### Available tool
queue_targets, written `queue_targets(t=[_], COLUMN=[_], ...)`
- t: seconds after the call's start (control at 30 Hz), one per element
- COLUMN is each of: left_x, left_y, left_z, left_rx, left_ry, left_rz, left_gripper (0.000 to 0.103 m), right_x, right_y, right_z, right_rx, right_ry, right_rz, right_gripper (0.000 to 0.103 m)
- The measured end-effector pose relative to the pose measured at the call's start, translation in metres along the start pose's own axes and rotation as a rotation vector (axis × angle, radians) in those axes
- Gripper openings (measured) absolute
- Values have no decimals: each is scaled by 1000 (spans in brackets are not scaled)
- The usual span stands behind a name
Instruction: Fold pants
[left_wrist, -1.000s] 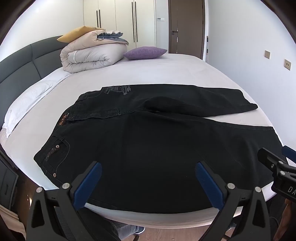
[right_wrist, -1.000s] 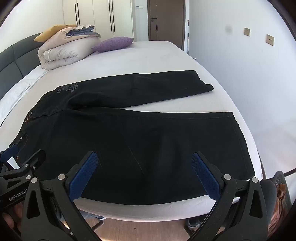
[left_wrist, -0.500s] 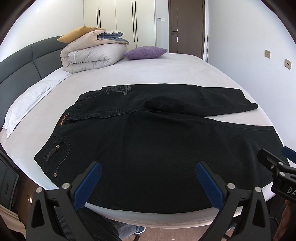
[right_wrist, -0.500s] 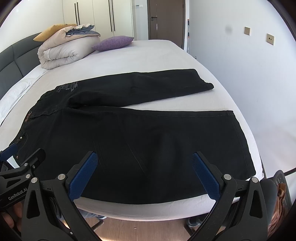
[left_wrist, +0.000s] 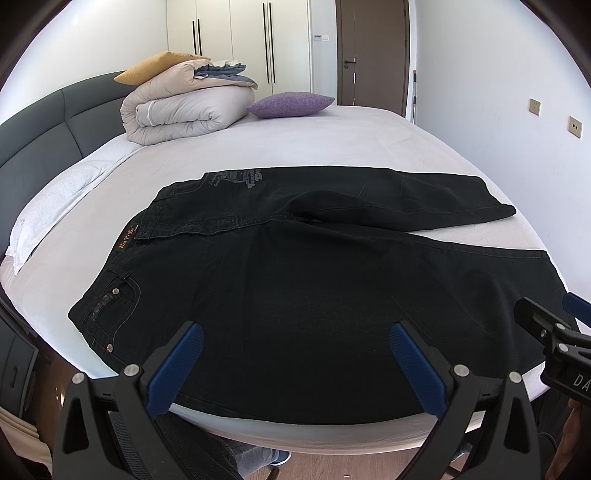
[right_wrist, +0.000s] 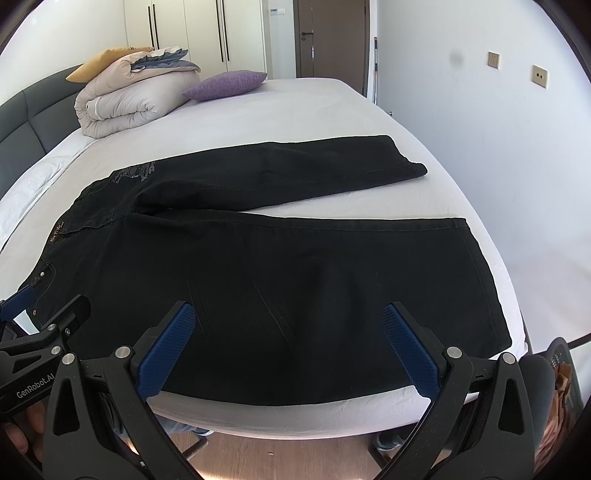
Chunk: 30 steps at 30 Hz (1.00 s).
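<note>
Black pants (left_wrist: 295, 273) lie flat on the white bed (left_wrist: 332, 144), waist to the left, both legs spread to the right; they also show in the right wrist view (right_wrist: 295, 266). My left gripper (left_wrist: 295, 350) is open and empty, above the near edge of the closer leg by the waist side. My right gripper (right_wrist: 288, 332) is open and empty, above the near edge of the same leg toward the hem. Each gripper shows at the edge of the other's view: the right one (left_wrist: 554, 332), the left one (right_wrist: 40, 325).
A rolled beige duvet (left_wrist: 184, 110) with a yellow pillow and a purple cushion (left_wrist: 290, 104) sit at the far end by the grey headboard (left_wrist: 40, 133). A wall with sockets runs along the right. Wooden floor (right_wrist: 280, 454) lies below the bed's near edge.
Both grippers have drifted very slightly; the pants have not moved and both grippers stay open.
</note>
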<state>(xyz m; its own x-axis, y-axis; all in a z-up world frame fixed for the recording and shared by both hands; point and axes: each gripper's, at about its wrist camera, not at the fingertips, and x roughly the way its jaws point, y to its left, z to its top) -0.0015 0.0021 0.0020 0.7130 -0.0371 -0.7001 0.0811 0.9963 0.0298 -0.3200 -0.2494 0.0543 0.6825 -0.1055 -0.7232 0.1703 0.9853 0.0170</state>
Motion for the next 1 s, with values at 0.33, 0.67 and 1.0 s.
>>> queue_targets(t=[0.33, 0.67, 1.0], left_x=[0, 0, 0], left_y=[0, -1, -1], left_z=[0, 0, 0], left_rx=[1, 1, 1], left_ry=[0, 1, 2], left_rz=[1, 1, 2], left_gripper=[103, 103, 103], right_x=[6, 8, 8], right_y=[2, 3, 2], right_z=[-5, -7, -6], right_rx=[0, 1, 1], right_ry=[4, 8, 9], right_rz=[0, 0, 1], right_gripper=[103, 103, 103])
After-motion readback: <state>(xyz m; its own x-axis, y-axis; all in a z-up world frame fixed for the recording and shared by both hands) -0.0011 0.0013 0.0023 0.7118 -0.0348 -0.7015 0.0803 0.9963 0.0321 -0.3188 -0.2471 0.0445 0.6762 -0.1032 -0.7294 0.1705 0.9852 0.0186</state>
